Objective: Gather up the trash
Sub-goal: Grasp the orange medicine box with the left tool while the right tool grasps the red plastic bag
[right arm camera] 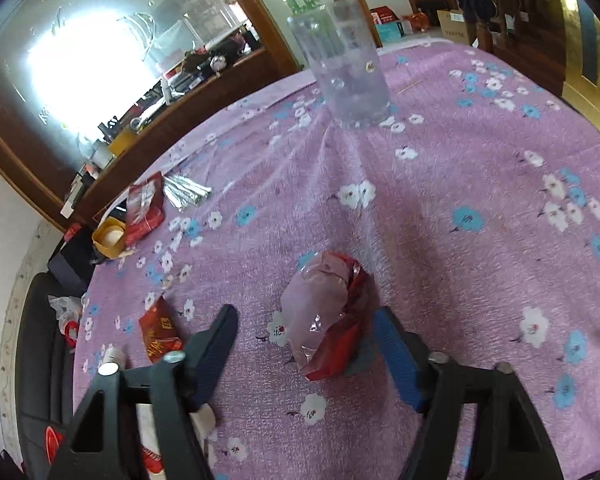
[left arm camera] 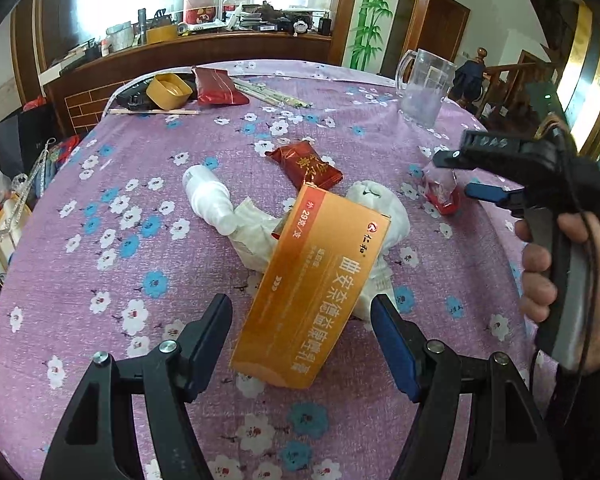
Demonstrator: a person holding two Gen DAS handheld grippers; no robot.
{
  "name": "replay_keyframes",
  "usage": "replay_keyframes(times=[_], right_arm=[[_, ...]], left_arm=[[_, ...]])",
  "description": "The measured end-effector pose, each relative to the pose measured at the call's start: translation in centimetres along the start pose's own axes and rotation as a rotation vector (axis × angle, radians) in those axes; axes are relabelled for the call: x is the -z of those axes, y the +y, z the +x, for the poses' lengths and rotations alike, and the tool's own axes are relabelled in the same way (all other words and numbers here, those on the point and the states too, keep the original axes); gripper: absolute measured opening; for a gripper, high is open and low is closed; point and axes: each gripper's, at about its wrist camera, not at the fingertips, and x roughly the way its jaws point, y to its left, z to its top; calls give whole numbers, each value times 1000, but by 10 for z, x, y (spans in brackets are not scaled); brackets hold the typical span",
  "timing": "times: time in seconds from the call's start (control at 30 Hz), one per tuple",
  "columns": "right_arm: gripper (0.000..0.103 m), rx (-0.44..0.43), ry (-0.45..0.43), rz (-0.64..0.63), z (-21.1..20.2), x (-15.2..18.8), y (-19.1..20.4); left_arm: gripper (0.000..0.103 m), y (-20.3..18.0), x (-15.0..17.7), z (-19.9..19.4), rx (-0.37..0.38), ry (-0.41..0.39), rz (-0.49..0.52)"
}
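Your orange carton (left arm camera: pixel 314 292) hides much of the crumpled white tissue (left arm camera: pixel 384 216) behind it, and its near end sits between the fingers of your left tool (left arm camera: pixel 302 344), which is spread wide and grasping nothing. The carton's long axis runs from near-left up to far-right, leaning on the tissue. The white bottle (left arm camera: pixel 210 200) lies on its side, its long axis running far-left to near-right, and its near end is tucked into the tissue. A red snack packet (left arm camera: pixel 306 164) lies just beyond on the worktop (left arm camera: pixel 100 240).

Your right tool (right arm camera: pixel 306 344) is also released, with the red-and-clear wrapper (right arm camera: pixel 328 316) between its 2 fingers, close to the blue pad; contact cannot be told. In the left wrist view that wrapper (left arm camera: pixel 442 190) is partly covered by the tool. The clear pitcher (right arm camera: pixel 342 64) stands upright farther back, its top blurred.
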Motion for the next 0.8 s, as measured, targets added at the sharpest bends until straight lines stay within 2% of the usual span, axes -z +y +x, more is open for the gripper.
replay_keyframes(times=[0.07, 0.13, 0.2, 0.47, 0.6, 0.8], right_arm=[[67, 37, -7, -29, 6, 1, 3], [61, 32, 7, -21, 14, 1, 2], [48, 37, 21, -18, 23, 2, -1], [32, -4, 8, -13, 19, 4, -9], [30, -36, -39, -8, 6, 6, -7], [30, -108, -145, -43, -38, 18, 10]], left_arm=[[71, 1, -1, 2, 2, -1, -9], [61, 1, -1, 5, 6, 2, -20], [59, 2, -2, 5, 11, -2, -37], [53, 7, 7, -10, 34, -8, -82], [53, 11, 17, -30, 38, -32, -99], [53, 30, 32, -71, 75, -65, -178]])
